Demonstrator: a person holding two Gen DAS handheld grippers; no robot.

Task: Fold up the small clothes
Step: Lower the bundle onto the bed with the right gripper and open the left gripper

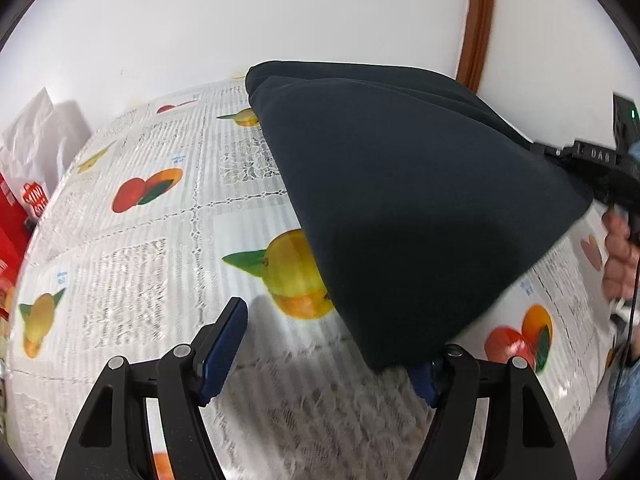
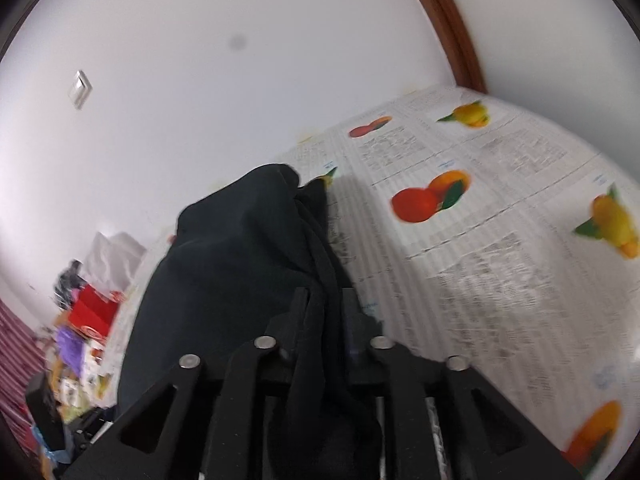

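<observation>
Here the dark navy cloth garment (image 1: pixel 400 200) hangs lifted above the desk (image 1: pixel 160 240), which wears a white lace cover printed with fruit. The right hand-held gripper (image 2: pixel 324 308) stands narrow with a bunched edge between its fingers; whether it pinches, I cannot tell. The left hand-held gripper (image 1: pixel 332 344) gapes wide beneath the lowest corner. Behind is a white wall (image 1: pixel 240 20).

Black garment (image 1: pixel 400 208), white lace tablecloth (image 1: pixel 160 240) printed with orange and yellow fruit, red box (image 1: pixel 12 216) at left edge, brown door frame (image 1: pixel 478 20) upper right
</observation>
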